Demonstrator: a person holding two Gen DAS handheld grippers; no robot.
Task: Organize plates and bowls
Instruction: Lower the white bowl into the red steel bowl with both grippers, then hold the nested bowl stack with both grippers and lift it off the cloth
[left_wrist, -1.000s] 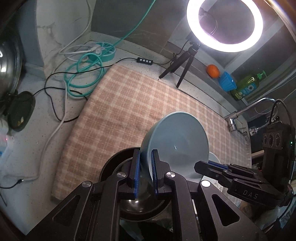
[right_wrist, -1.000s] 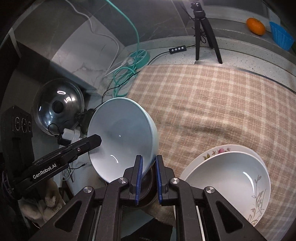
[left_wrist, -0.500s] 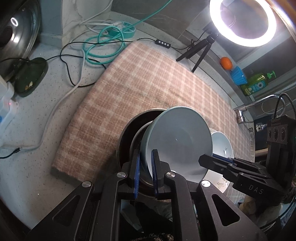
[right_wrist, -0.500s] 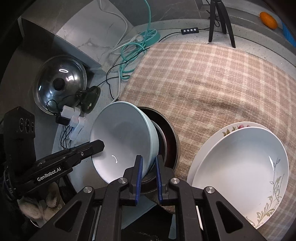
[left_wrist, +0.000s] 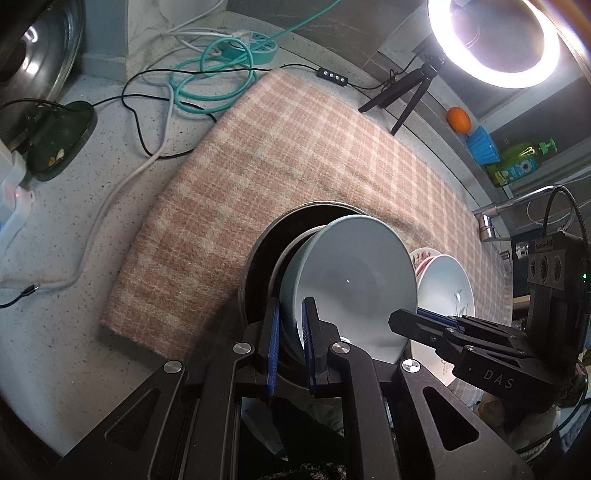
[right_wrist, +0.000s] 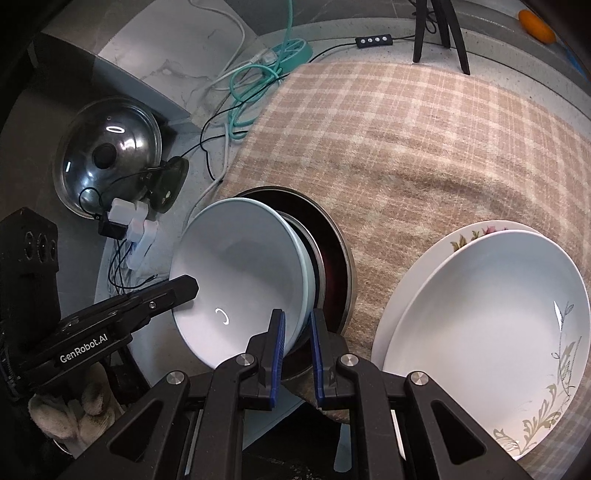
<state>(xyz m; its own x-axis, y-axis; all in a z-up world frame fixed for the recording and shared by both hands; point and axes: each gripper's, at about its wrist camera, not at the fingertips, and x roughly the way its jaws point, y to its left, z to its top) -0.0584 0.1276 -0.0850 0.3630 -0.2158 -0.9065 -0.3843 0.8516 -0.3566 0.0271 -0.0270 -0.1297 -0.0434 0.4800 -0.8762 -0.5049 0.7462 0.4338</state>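
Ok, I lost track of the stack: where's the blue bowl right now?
The blue bowl is tilted over the dark pan at the cloth's near-left corner, left of the white plates.

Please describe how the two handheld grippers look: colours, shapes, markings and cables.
The left gripper and the right gripper are matte black angular frames with silver screws and blue finger pads. White lettering reads "GenRobot.AI" on the left, "DAS" on the right. A black cable loops above the right one. A worn pale glove holds the left.
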